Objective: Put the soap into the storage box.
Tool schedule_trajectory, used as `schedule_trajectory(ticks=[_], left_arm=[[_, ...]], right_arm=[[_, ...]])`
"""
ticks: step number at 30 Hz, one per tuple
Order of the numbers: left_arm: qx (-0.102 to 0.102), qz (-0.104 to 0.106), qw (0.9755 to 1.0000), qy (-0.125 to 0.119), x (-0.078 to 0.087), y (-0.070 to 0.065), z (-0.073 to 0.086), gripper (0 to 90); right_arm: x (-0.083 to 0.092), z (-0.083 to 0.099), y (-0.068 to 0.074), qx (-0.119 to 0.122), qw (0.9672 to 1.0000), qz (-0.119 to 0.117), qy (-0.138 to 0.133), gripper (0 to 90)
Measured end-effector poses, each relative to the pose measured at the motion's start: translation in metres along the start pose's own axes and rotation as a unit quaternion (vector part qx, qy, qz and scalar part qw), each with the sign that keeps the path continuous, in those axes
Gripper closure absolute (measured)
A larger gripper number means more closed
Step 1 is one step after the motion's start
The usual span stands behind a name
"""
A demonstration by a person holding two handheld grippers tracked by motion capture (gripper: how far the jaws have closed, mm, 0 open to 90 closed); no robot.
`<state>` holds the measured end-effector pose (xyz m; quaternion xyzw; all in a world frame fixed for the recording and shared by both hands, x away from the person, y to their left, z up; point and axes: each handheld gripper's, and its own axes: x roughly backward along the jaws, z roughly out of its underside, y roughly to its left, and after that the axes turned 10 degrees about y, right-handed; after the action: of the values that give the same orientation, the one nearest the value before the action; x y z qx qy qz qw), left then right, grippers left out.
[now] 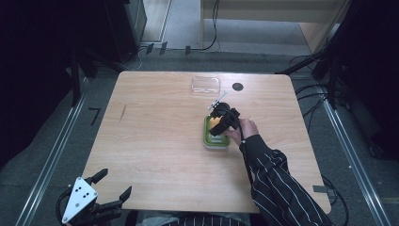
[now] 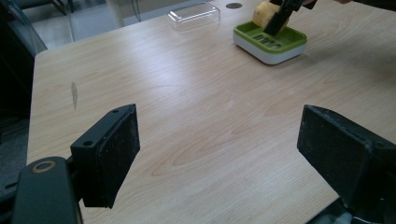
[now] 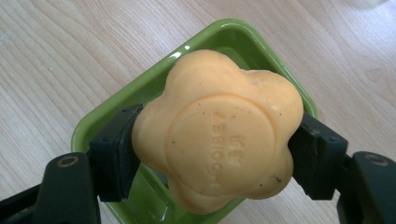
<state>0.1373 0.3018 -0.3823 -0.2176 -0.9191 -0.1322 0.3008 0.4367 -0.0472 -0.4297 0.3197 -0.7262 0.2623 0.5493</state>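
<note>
An orange flower-shaped soap bar (image 3: 217, 128) is pinched by the right gripper (image 3: 215, 149) above a green rectangular plastic soap dish (image 3: 116, 112). At seven o'clock, the left gripper (image 1: 113, 186) is held spread.

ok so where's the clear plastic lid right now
The clear plastic lid lies on the wooden table's far edge in the high view, beyond the green soap dish, beside a dark round hole.

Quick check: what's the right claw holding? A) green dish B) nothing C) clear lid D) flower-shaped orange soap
D: the right claw is shut on the orange soap, jaws pressing its two sides, above the green dish.
</note>
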Motion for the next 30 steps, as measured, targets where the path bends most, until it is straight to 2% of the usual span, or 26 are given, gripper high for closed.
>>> schedule_trajectory(ticks=[17,30], left_arm=[[0.005,-0.007,1.0000,0.002,0.005,0.000,0.004,13.6],[0.005,-0.007,1.0000,0.003,0.005,0.000,0.004,13.6]], right_arm=[[-0.014,-0.007,0.000,-0.001,0.9992,-0.008,0.039,28.0],[-0.021,-0.008,0.000,0.003,0.9989,-0.009,0.047,27.9]])
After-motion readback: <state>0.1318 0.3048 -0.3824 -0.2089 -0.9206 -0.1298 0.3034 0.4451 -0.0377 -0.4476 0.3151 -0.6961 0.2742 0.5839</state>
